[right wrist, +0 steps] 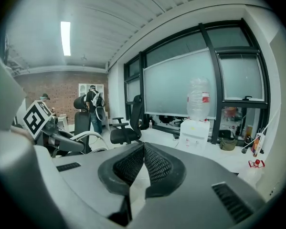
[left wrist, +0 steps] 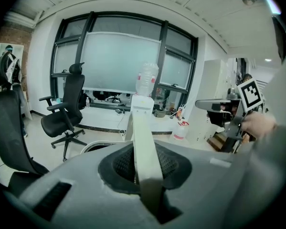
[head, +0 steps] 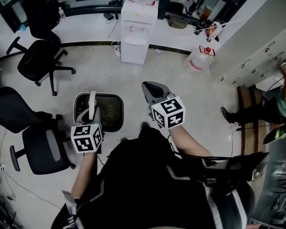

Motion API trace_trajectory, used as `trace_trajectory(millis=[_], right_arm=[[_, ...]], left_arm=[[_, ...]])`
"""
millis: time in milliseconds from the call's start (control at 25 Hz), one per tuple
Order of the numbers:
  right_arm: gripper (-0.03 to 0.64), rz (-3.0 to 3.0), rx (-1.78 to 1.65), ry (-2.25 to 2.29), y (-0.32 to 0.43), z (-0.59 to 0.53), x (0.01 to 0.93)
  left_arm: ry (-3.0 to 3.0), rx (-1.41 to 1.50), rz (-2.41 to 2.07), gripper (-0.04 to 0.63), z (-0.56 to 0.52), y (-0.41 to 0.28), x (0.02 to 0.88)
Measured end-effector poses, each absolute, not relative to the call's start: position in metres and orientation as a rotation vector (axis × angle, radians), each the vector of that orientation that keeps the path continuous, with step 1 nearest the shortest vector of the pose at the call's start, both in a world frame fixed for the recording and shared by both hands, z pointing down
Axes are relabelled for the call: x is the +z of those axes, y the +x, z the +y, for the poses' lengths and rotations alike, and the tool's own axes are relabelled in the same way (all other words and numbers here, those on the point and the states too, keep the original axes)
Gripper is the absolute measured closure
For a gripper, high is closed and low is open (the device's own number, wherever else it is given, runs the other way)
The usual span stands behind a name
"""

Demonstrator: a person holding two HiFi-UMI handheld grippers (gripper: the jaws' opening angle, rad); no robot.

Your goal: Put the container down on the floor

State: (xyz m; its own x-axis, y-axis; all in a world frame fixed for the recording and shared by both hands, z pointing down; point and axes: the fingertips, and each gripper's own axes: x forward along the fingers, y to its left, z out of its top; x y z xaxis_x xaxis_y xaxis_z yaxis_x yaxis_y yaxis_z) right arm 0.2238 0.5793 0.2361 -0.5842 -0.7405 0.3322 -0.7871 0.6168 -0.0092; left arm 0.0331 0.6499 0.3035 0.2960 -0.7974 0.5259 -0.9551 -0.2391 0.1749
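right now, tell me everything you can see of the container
The container is a rounded rectangular basket with a pale rim and dark mesh walls; nothing shows inside. Its white strap handle stands upright, clamped in the left gripper. It is in front of the person, above the pale floor; whether it touches the floor can't be told.

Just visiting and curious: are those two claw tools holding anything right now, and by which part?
The left gripper is clamped on the white handle of the black mesh basket. The right gripper is shut and holds nothing.
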Motion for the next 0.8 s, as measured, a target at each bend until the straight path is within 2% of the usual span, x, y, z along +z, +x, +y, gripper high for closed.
trace_trajectory(millis=[800], right_arm=[[0.611,-2.619,0.207,1.074,0.196,0.457,0.242]], left_arm=[[2.029,0.468,-1.634,0.541,0.550,0.015,0.301]])
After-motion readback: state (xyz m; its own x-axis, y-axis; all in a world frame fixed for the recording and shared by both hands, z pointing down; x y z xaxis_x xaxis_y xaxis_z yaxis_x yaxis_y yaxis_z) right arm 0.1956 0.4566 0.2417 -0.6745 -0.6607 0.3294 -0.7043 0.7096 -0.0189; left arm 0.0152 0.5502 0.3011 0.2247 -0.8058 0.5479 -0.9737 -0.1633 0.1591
